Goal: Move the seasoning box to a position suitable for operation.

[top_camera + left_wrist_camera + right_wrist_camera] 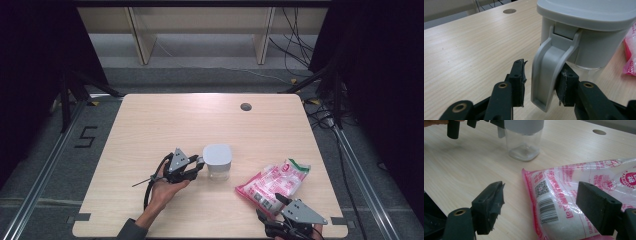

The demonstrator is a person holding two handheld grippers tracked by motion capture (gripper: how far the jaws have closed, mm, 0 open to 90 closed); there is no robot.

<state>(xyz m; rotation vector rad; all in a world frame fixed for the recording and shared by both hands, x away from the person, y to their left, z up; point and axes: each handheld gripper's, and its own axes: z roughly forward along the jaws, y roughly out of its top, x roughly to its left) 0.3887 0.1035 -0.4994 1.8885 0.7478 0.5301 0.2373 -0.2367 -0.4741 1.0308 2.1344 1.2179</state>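
**Clasp of a grey-lidded jar between the left jaws**

The clear jar (218,162) stands mid-table under a grey lid (589,12), a little white powder on its bottom. Its grey latch handle (549,75) hangs between the left gripper (543,80) jaws (one pad touching, the other just apart). The right gripper (541,207) gapes wide, holding nothing, over a pink-printed bag of white grains (584,192) lying just beside the jar.

Bag (274,186) right of container (217,161) (near).
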